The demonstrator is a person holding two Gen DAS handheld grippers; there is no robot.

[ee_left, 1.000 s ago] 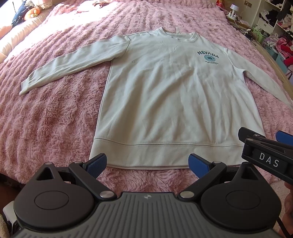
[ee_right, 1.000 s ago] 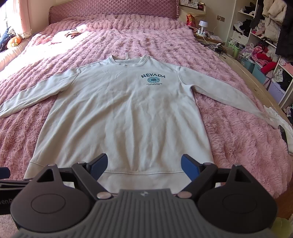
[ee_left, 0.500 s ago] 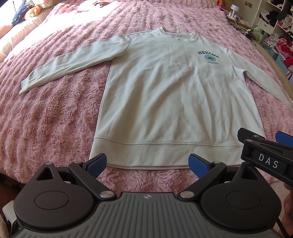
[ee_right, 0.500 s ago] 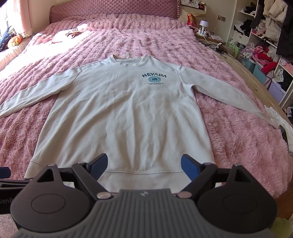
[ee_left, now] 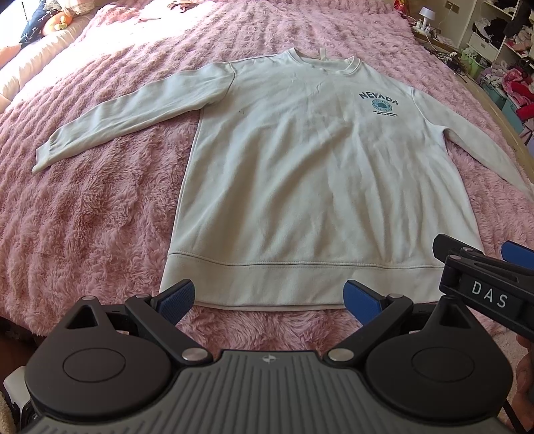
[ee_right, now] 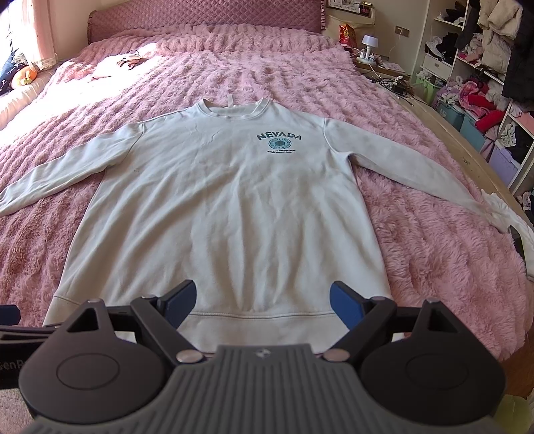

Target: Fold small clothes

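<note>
- A pale sweatshirt [ee_left: 310, 173] lies flat and face up on a bed covered by a fluffy pink blanket [ee_left: 83, 213], collar toward the headboard [ee_right: 200, 16] and hem toward the cameras.
- Both sleeves are spread out to the sides; the left sleeve [ee_left: 126, 117] angles down across the blanket, and the right sleeve [ee_right: 410, 173] reaches toward the bed's right edge.
- A dark "NEVADA" print [ee_right: 279, 140] sits on the chest, below the collar.
- The left tool [ee_left: 268, 297] hangs above the blanket just short of the hem, its 2 blue-padded fingers spread wide with nothing between them.
- The right tool [ee_right: 262, 300] hovers over the hem band, its fingers likewise wide apart and holding nothing; whether the pads touch the cloth cannot be told.
- In the left wrist view the right tool shows at the right edge, just beside the sweatshirt's lower right corner.
- Cluttered shelves [ee_right: 484, 66] stand to the right of the bed.
</note>
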